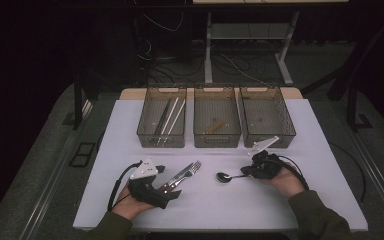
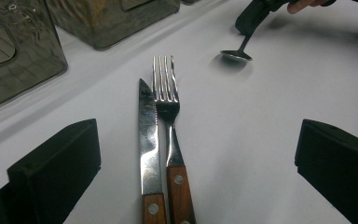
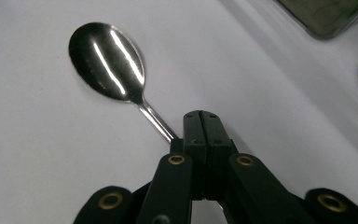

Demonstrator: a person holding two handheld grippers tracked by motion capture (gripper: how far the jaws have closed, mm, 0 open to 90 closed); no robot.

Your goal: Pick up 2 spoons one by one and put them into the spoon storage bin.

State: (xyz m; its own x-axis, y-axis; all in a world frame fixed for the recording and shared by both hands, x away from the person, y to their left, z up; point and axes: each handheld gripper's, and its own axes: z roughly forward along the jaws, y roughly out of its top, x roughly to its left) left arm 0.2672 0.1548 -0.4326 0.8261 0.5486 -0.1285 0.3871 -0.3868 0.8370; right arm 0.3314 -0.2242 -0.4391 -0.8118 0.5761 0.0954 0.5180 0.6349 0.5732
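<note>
A steel spoon (image 1: 224, 177) lies right of centre, its bowl (image 3: 107, 60) pointing left. My right gripper (image 1: 246, 172) is shut on its thin handle, and the closed jaw tips (image 3: 201, 116) hide the end of the handle. Whether the bowl rests on the table or hangs just over it I cannot tell. A fork (image 2: 168, 93) and a knife (image 2: 148, 135), both with wooden handles, lie side by side on the white table (image 1: 205, 205). My left gripper (image 1: 166, 181) stands open, one jaw on each side of their handles without touching them.
Three translucent bins stand in a row at the back. The left bin (image 1: 150, 131) holds long thin sticks, the middle bin (image 1: 200, 131) a wooden-handled piece, and the right bin (image 1: 285, 127) looks bare. The person's hands come in from the table's front edge.
</note>
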